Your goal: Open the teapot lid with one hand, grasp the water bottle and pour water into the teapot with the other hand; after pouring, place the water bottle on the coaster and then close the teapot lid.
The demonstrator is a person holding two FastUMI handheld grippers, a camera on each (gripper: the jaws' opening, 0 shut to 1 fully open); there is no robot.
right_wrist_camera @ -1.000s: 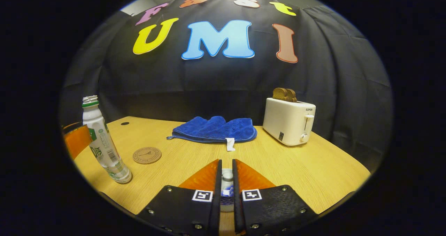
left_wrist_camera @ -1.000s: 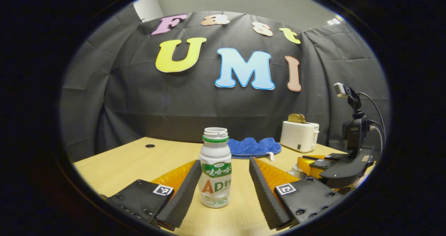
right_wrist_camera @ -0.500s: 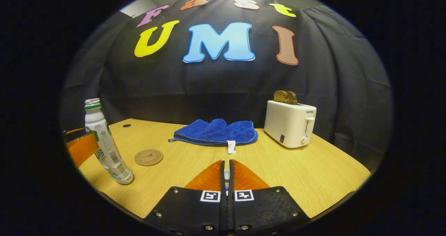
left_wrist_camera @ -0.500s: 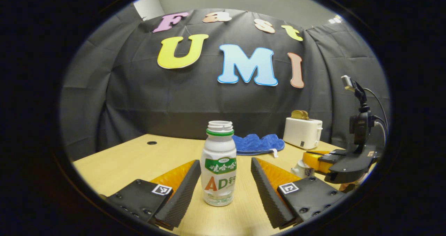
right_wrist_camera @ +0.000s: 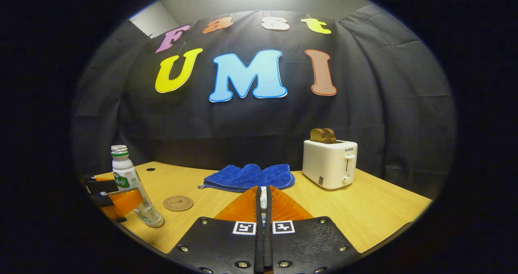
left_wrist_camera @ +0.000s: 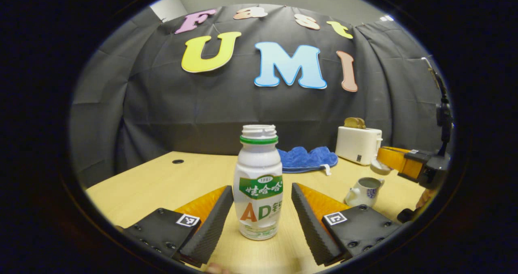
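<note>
— Bottle first: where do we see it?

— We see the water bottle (left_wrist_camera: pixel 259 183) upright on the table (left_wrist_camera: pixel 162 185), uncapped, between the spread fingers of the left gripper (left_wrist_camera: pixel 262 209), neither touching it.

— And our right gripper (right_wrist_camera: pixel 263 203)?

— We see its fingers pinched on the teapot lid (left_wrist_camera: pixel 380 168), held above the open teapot (left_wrist_camera: pixel 363 191). The coaster (right_wrist_camera: pixel 178 203) lies just beside the bottle.
</note>
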